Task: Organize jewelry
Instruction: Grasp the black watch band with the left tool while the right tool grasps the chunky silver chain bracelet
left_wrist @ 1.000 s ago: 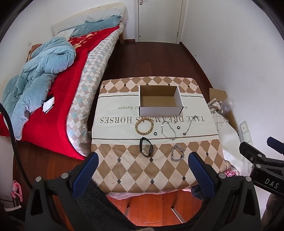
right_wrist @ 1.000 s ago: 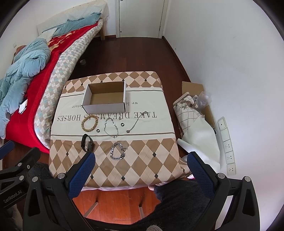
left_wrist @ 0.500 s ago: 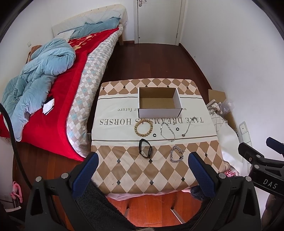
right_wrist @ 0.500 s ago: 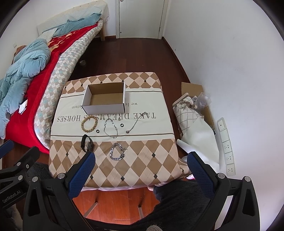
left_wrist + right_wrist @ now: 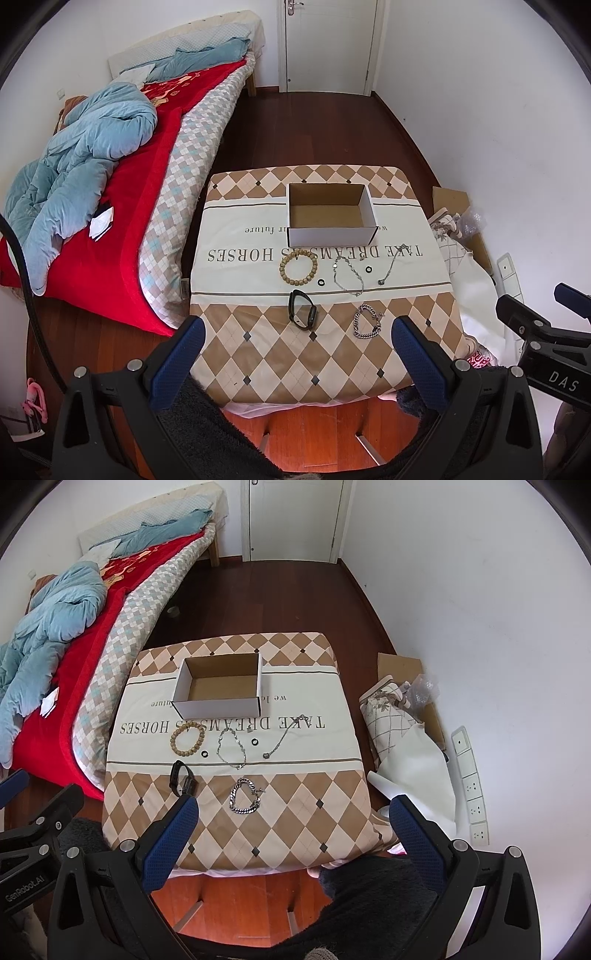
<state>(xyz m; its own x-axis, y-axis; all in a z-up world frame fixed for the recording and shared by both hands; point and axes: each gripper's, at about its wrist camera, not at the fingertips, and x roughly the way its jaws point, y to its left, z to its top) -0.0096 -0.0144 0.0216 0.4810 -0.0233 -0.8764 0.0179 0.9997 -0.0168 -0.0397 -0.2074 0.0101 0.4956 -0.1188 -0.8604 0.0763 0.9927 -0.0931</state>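
An open, empty cardboard box [image 5: 330, 214] [image 5: 221, 688] stands at the back of a small table with a diamond-pattern cloth [image 5: 258, 354] [image 5: 295, 827]. In front of it lie a wooden bead bracelet [image 5: 298, 269] [image 5: 187, 740], a thin silver chain [image 5: 347, 275] [image 5: 231, 747], a pendant necklace [image 5: 393, 264] [image 5: 284, 736], two small dark rings [image 5: 321, 283] [image 5: 368, 270], a black band [image 5: 302, 314] [image 5: 181, 778] and a chunky silver chain bracelet [image 5: 366, 321] [image 5: 244, 795]. My left gripper [image 5: 295, 334] and right gripper [image 5: 293, 812] are both open and empty, held high above the table's near edge.
A bed with a red cover and blue quilt [image 5: 85, 166] runs along the left. A white bag, cardboard and a power strip [image 5: 471, 775] lie on the floor at the right, by the wall. A closed door [image 5: 328, 44] is at the back.
Both views have shifted slightly; the table sits a little lower and farther in the frames. Nothing on the table has moved, and both grippers stay open.
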